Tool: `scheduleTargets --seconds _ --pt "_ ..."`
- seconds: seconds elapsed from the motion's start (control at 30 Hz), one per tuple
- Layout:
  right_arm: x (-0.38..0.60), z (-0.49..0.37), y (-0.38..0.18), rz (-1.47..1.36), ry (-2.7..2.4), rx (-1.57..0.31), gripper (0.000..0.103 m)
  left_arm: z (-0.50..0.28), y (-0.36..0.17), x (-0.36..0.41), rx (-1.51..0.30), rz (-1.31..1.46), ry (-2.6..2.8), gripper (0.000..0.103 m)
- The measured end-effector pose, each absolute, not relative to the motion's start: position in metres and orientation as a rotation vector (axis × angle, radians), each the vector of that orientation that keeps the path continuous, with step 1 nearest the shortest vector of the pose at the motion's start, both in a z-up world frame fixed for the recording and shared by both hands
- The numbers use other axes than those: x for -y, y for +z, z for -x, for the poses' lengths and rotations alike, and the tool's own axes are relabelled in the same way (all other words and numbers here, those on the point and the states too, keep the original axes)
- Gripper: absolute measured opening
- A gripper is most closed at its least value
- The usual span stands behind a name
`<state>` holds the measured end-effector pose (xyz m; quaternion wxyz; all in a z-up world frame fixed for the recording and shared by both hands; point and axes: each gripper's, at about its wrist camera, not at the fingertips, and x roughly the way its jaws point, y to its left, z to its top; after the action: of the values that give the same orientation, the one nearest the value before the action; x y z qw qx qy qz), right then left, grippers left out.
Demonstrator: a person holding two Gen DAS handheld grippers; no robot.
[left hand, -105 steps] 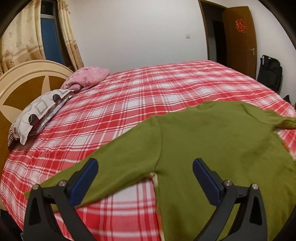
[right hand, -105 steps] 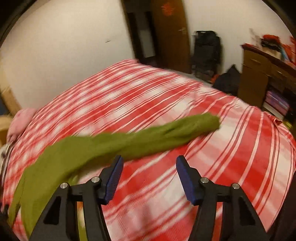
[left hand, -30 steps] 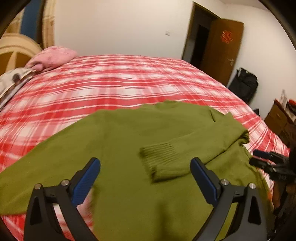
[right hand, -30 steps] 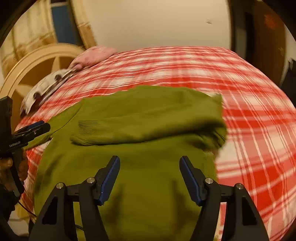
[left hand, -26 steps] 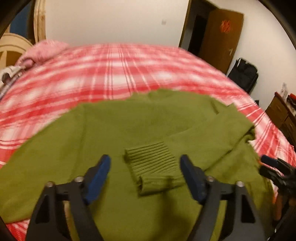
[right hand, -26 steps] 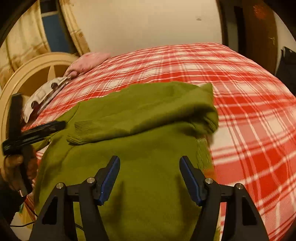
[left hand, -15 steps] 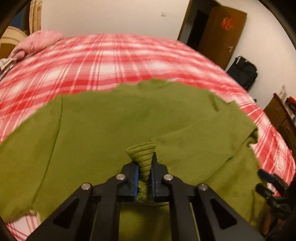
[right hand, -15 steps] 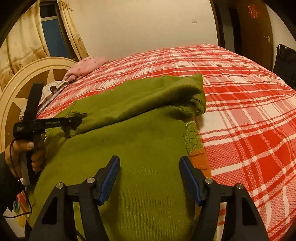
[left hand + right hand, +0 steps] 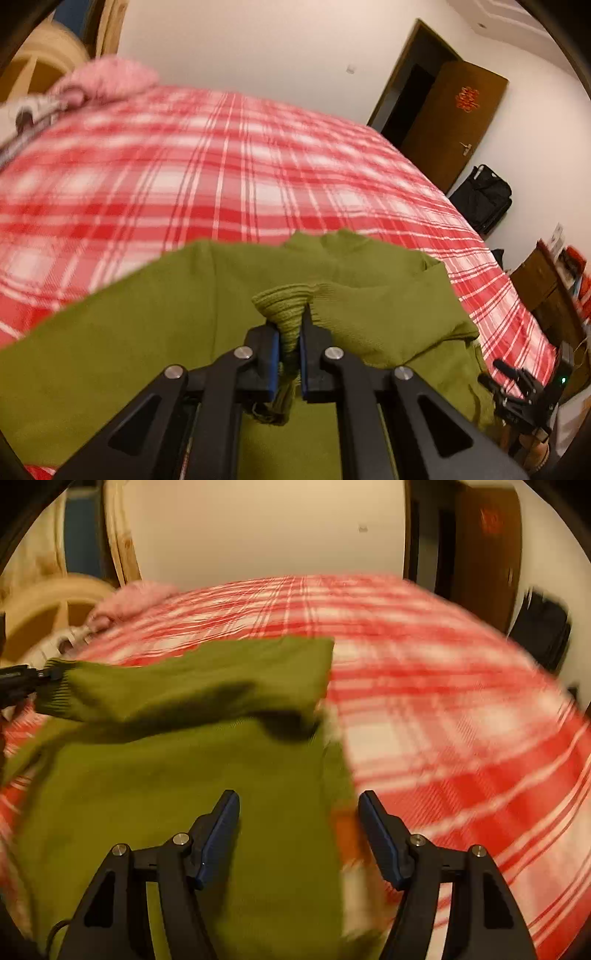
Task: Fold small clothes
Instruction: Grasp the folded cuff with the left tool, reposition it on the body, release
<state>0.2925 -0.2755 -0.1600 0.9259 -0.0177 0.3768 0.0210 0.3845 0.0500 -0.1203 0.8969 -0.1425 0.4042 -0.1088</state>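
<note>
Green sweater [image 9: 110, 350] flat on bed [image 9: 221, 166]. Left claw [image 9: 289, 354] clamped on cuff [image 9: 288, 306], sleeve lifted. Right claw [image 9: 299, 834] wide, empty, over right edge. Sleeve-fold step; next likely lay cuff across body.

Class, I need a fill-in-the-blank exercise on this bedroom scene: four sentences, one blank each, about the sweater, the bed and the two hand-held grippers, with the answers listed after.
1. The sweater lying on the bed is ____ in colour.
2. The left hand-held gripper is shut on the ribbed ____ of the sweater's sleeve.
3. The right hand-held gripper has its jaws ____.
4. The bedspread has a red and white ____ pattern.

Answers: green; cuff; open; plaid
</note>
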Motion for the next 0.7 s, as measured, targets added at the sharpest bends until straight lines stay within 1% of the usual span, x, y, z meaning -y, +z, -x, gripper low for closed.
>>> scheduleTargets --seconds 0.13,0.2,0.23,0.33,0.37,0.4,0.5,0.57,0.7 --pt "0.267 -0.328 -0.151 0.109 0.006 -0.774 0.068 -0.385 -0.131 -0.058 -0.856 0.348 -0.209 0.009" --pt "0.260 -0.348 -0.156 0.183 0.004 -0.788 0.067 -0.383 -0.130 -0.062 -0.856 0.367 -0.218 0.009" --pt "0.257 -0.355 -0.160 0.213 0.004 -0.803 0.066 -0.382 -0.128 -0.063 -0.859 0.374 -0.223 0.009" --pt "0.258 -0.364 -0.164 0.266 -0.027 -0.796 0.021 -0.381 -0.121 -0.069 -0.882 0.436 -0.262 0.009" --pt "0.264 -0.362 -0.159 0.234 -0.029 -0.779 0.017 -0.379 -0.117 -0.071 -0.882 0.464 -0.284 0.009" --pt "0.270 -0.360 -0.153 0.205 -0.026 -0.767 0.015 -0.378 -0.114 -0.072 -0.882 0.477 -0.297 0.009" --pt "0.278 -0.354 -0.144 0.196 -0.052 -0.741 0.015 -0.376 -0.114 -0.072 -0.889 0.497 -0.308 0.010" --pt "0.278 -0.358 -0.155 0.215 -0.053 -0.778 0.015 -0.380 -0.128 -0.069 -0.923 0.449 -0.262 0.011" --pt "0.281 -0.353 -0.174 0.233 -0.061 -0.822 0.015 -0.376 -0.168 -0.077 -1.016 0.448 -0.192 0.011"
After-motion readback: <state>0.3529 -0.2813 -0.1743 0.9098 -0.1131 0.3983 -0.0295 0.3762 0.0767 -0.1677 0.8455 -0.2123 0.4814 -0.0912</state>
